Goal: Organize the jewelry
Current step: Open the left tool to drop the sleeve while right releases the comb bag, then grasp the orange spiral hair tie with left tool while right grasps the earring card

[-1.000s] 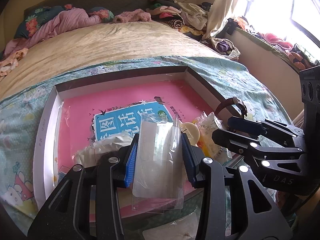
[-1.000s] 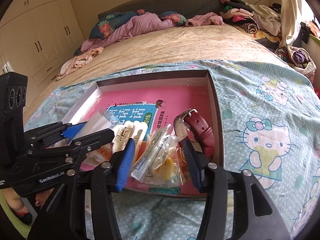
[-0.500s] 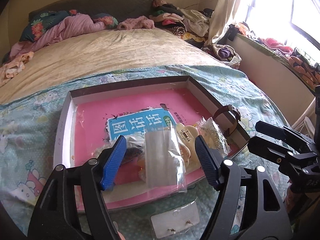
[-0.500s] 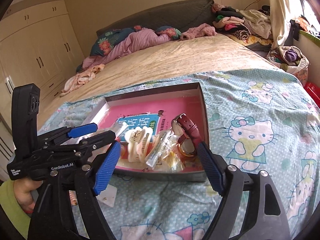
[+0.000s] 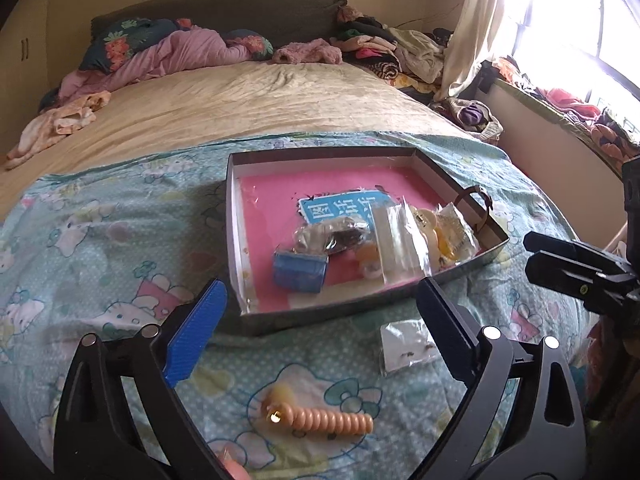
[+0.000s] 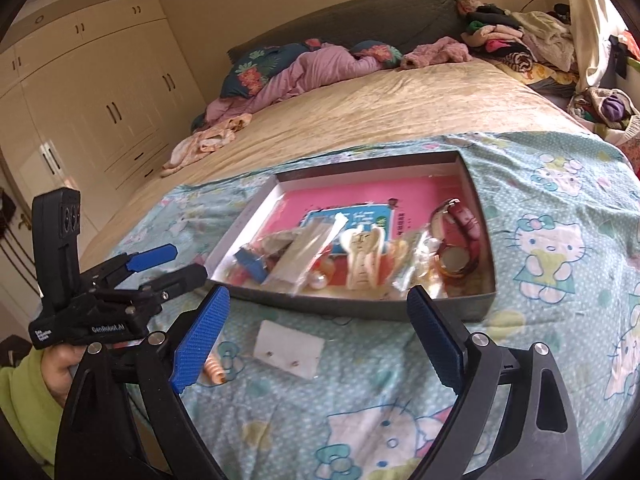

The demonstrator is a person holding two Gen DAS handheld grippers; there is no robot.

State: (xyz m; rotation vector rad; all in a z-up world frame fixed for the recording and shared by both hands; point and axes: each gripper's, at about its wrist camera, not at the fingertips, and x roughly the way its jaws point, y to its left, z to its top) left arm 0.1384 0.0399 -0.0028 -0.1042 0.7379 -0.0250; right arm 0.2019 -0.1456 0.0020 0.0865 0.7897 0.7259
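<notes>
a: both tongs were spreading apart, nothing between them. left gripper [image 5: 320,320] and right gripper [image 6: 316,328] hung over the blanket [image 6: 560,184], short of the box [image 5: 360,318].

b: where was the jewelry?

a: mostly heaped in the box's near end: a watch [image 6: 460,236] against the right wall, a blue box [image 5: 298,272], a clear bag [image 5: 396,244], a cream clip [image 6: 362,258]. outside, an earring card [image 6: 288,348] and a coiled hair tie [image 5: 328,420] lay on the blanket.

b: anything in the way?

a: the box's near wall stood between the tongs and the pile.
</notes>
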